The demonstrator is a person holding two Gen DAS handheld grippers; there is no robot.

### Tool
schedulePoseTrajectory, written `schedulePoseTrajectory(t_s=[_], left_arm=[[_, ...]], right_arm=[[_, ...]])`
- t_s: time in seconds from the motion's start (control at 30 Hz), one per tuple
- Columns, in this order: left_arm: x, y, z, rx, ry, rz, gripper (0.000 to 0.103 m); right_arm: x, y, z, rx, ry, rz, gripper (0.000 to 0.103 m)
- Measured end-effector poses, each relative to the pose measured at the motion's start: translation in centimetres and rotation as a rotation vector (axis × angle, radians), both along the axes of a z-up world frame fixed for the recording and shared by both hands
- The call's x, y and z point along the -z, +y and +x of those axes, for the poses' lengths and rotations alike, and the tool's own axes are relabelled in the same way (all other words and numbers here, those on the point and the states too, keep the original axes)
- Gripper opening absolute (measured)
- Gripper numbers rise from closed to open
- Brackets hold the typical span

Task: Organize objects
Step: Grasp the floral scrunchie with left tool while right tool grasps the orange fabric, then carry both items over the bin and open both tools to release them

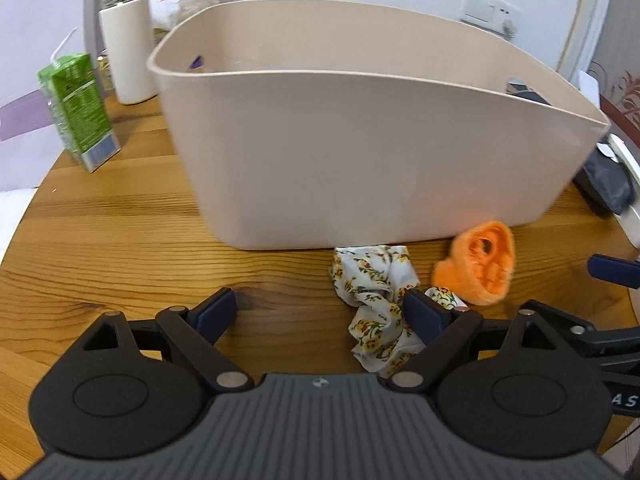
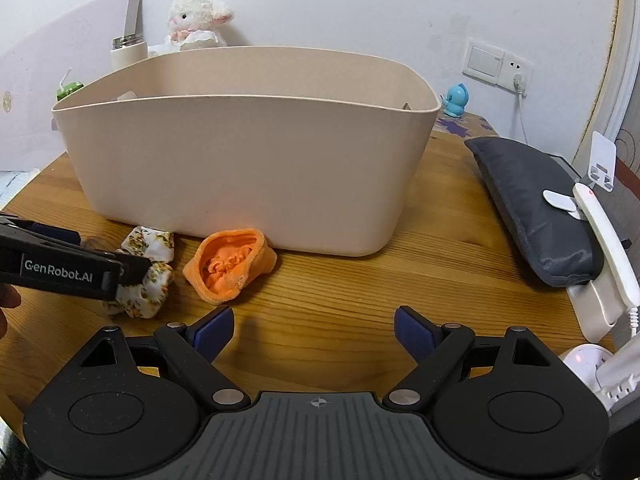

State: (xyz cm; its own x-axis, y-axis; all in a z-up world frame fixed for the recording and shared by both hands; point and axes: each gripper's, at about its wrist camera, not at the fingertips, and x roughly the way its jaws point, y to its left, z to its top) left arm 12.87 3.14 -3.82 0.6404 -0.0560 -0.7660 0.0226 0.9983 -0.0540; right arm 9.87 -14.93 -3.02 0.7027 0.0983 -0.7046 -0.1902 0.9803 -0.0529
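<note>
Here, crumpled floral cloth [image 1: 376, 304] (yellow-flowered white).

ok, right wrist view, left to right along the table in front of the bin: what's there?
Left gripper → floral cloth → orange sock → dark pouch → white power strip, all on the table around the bin.

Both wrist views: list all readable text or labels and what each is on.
"GenRobot.AI": white print on the side of the left gripper, seen in the right wrist view.
"AS": partial white letters on the right gripper's body at the right edge of the left wrist view; the rest is cut off.
Green carton: print on its side is too small and blurred to read.
Beige bin, white bottle: no text visible.
</note>
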Motion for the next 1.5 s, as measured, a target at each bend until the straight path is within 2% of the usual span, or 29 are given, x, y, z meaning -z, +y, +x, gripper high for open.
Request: schedulePoseTrajectory(t_s=[0.47, 0.73, 0.97, 1.1, 1.2, 1.27, 1.3, 1.37, 1.4, 1.5], left_arm=[[-0.4, 2.0, 0.2, -0.016, 0.009, 0.001, 0.09], [-1.8, 1.5, -0.1, 0.02, -0.009, -0.04, 0.09], [-0.6, 0.8, 0.7, 0.031, 0.031, -0.042, 0.087], [-0.6, 0.6, 0.6, 0.038, 0.034, -0.046, 0.083], [-0.6, 0.6, 0.5, 0.037, 0.016, -0.036, 0.072], [-0.7, 0.4, 0.4, 0.051, 0.006, -0.003, 0.052], [-0.7, 0.3, 0.4, 0.065, 0.002, 0.004, 0.047], [-0.9, 0.3, 0.3, 0.088, 0.004, -0.019, 0.024], [-0.9, 0.3, 0.3, 0.094, 0.011, -0.034, 0.021], [-1.0, 0.5, 0.2, 0.093, 0.015, -0.043, 0.013]], right_arm=[[0.6, 1.8, 1.9, -0.054, 0.024, 0.07, 0.089], [1.2, 2.4, 2.8, -0.056, 0.037, 0.062, 0.089], [1.5, 2.8, 3.1, -0.056, 0.034, 0.05, 0.089], [1.5, 3.1, 3.0, -0.07, 0.023, 0.044, 0.084], [1.4, 3.4, 3.0, -0.082, 0.012, 0.039, 0.078], [1.3, 3.6, 3.0, -0.084, 0.008, 0.046, 0.067], [1.2, 3.6, 3.0, -0.082, 0.007, 0.049, 0.061], [1.1, 3.8, 3.1, -0.079, 0.006, 0.05, 0.051], [1.0, 3.8, 3.2, -0.078, 0.006, 0.052, 0.043], [0.9, 4.1, 3.1, -0.081, 0.004, 0.049, 0.028]])
